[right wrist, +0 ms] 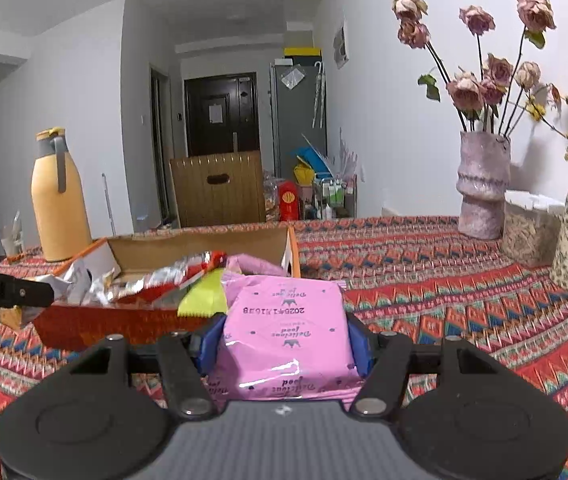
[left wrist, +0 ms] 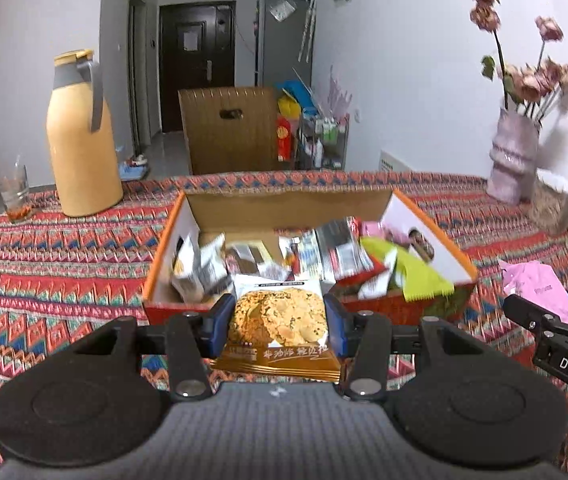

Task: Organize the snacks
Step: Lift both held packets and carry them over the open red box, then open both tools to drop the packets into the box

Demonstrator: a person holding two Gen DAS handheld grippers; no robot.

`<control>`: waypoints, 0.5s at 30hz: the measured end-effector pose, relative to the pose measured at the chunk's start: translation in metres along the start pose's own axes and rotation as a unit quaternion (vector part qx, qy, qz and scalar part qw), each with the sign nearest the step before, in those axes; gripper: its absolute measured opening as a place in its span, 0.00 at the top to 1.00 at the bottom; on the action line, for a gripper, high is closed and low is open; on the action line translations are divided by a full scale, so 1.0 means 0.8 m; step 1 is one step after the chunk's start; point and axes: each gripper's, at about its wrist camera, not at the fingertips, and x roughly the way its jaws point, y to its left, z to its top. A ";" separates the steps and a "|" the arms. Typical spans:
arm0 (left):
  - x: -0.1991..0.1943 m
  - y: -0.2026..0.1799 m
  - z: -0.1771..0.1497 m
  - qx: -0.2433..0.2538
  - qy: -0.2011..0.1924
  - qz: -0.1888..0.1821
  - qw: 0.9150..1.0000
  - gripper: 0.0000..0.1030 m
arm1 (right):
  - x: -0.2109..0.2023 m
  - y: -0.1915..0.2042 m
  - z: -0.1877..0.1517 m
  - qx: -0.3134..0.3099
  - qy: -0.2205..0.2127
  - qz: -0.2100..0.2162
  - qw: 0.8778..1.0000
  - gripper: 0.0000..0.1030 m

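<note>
The left gripper [left wrist: 279,326] is clamping a cookie packet [left wrist: 279,320] just before the open snack box [left wrist: 372,304] on the patterned tablecloth [left wrist: 63,256]. The right gripper [right wrist: 284,340] is squeezing a pink packet [right wrist: 284,332] beside that box's corner, both jaws pressing its sides.

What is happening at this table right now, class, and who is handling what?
A person is sorting snacks with a hand-held tool in each hand. The left tool grips a biscuit packet, and the right tool grips a pink packet. Both are held just in front of an open cardboard box already holding several wrapped snacks, on a patterned tablecloth. Neither packet is in the box yet.
</note>
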 end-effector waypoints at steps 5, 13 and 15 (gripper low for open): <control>0.011 0.004 0.023 -0.010 -0.018 0.010 1.000 0.53 | 0.021 0.005 0.025 -0.001 -0.009 0.005 1.000 0.41; 0.045 0.013 0.053 -0.026 -0.024 0.028 0.999 0.53 | 0.062 0.019 0.058 -0.004 -0.014 0.018 1.000 0.41; 0.054 0.014 0.058 -0.027 -0.025 0.033 0.999 0.53 | 0.075 0.025 0.065 -0.007 -0.013 0.021 1.000 0.41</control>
